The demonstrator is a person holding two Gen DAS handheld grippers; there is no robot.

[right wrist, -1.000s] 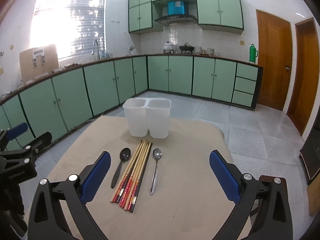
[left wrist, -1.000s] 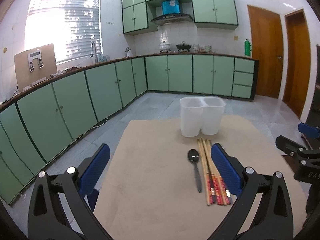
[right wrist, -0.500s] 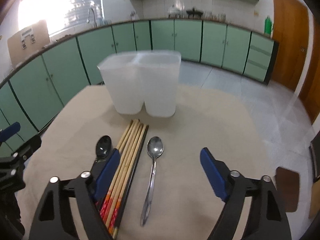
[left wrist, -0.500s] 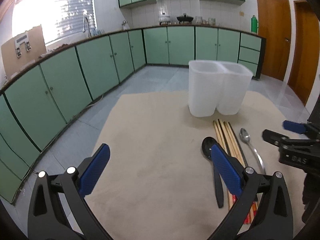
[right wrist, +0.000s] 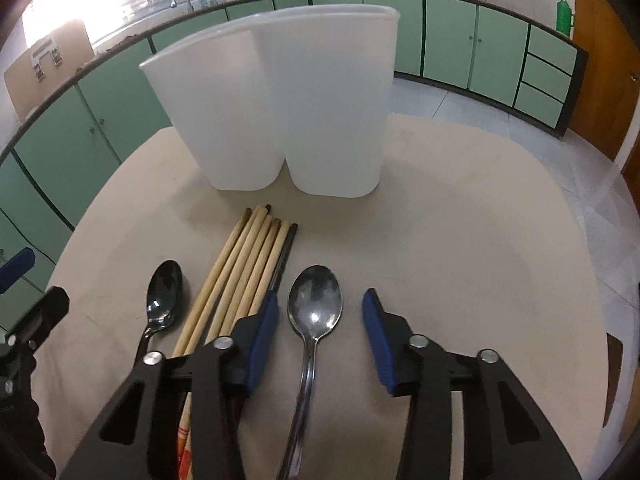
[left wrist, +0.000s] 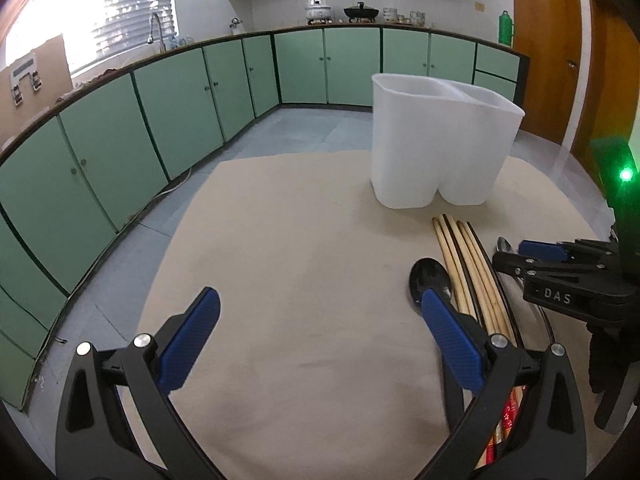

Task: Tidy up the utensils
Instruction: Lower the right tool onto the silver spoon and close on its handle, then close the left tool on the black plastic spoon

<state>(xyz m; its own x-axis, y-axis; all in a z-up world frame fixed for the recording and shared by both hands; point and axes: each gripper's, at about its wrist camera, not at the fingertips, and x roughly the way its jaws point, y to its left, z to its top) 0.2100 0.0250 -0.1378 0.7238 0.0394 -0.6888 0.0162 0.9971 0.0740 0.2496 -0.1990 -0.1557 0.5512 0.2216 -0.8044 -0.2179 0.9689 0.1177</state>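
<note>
Altogether two spoons [right wrist: 315,304] [right wrist: 165,294], seven chopsticks [right wrist: 248,264], one two-compartment holder [right wrist: 280,112].

- Showing two matching handheld tools, left gripper [left wrist: 316,312] and right gripper [right wrist: 320,312], built from matte black frames with cut-out openings.
- Wearing ribbed blue pads [right wrist: 262,340] on the inner finger faces.
- Carrying round silver screws [left wrist: 499,341] at the joints.
- Displaying white "DAS" lettering [left wrist: 554,297] and glowing a green light [left wrist: 625,175].
</note>
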